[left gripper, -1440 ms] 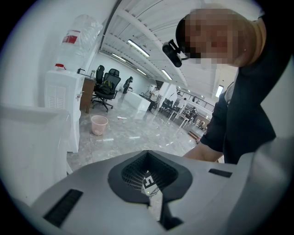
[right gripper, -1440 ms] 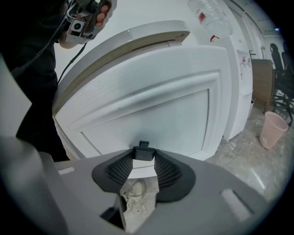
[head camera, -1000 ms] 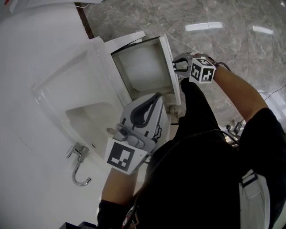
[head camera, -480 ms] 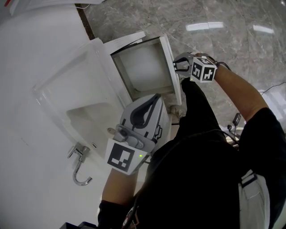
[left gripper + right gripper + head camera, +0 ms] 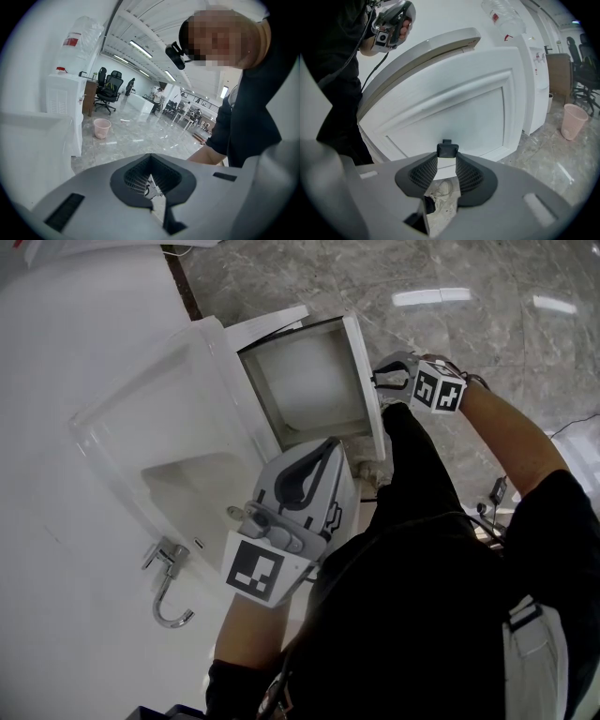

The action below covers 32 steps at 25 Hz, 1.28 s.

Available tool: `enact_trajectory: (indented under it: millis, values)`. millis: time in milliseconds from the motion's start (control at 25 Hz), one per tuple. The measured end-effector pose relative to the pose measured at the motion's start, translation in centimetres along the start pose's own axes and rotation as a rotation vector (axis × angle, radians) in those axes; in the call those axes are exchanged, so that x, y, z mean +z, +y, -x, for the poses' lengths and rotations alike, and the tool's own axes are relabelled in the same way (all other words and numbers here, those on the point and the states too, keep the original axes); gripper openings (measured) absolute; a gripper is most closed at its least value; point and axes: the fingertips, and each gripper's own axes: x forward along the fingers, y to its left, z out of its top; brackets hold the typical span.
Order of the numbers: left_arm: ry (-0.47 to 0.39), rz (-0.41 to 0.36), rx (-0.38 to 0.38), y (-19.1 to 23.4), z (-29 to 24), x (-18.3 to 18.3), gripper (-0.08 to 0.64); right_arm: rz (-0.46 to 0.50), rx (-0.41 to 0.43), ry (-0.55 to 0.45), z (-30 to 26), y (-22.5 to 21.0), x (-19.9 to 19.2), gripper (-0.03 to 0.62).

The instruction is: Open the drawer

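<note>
Here, the drawer (image 5: 367, 413): pulled out from the white cabinet at the upper centre of the head view, its grey inside open to the top. Its panelled front fills the middle of the right gripper view.
Knob (image 5: 447, 150): small and dark, on the drawer front, between the right fingers.
Right gripper (image 5: 384, 381): at the drawer front, just right of the drawer in the head view. Its fingers have just been closing, and their tips meet the knob's two sides.
Left gripper (image 5: 151, 174): lower centre of the head view, over the tabletop edge and apart from the drawer. Its fingers are closed tip to tip with nothing in them.
Tabletop (image 5: 75, 362): white, filling the left of the head view, with a sunken basin (image 5: 187, 474).
Tap (image 5: 167, 592): chrome and curved, lower left, beside the basin.
Floor (image 5: 469, 296): grey marble, upper right.
Bin (image 5: 573, 121): pink, on the floor at the right edge of the right gripper view.
</note>
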Motion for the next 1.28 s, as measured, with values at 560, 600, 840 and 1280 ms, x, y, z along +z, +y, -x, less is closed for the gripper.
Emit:
enact_trajectory:
  millis: [560,600,840,1280]
  values:
    - [-0.04,-0.002,0.012,-1.2,1.6,2.0,-0.005,-0.051,-0.09,0.036,3.6,-0.8,0.0,0.121]
    - [-0.049,-0.003,0.017,-1.2,1.8,2.4,-0.005,-0.049,-0.101,0.032,4.3,-1.2,0.5,0.121]
    - [-0.103,-0.007,0.051,-1.6,4.3,4.8,-0.005,-0.072,-0.183,-0.048,9.1,-3.1,5.6,0.108]
    - [-0.26,0.026,0.251,-0.2,13.1,9.0,-0.005,0.084,-0.2,-0.196,14.0,-4.8,22.5,0.1]
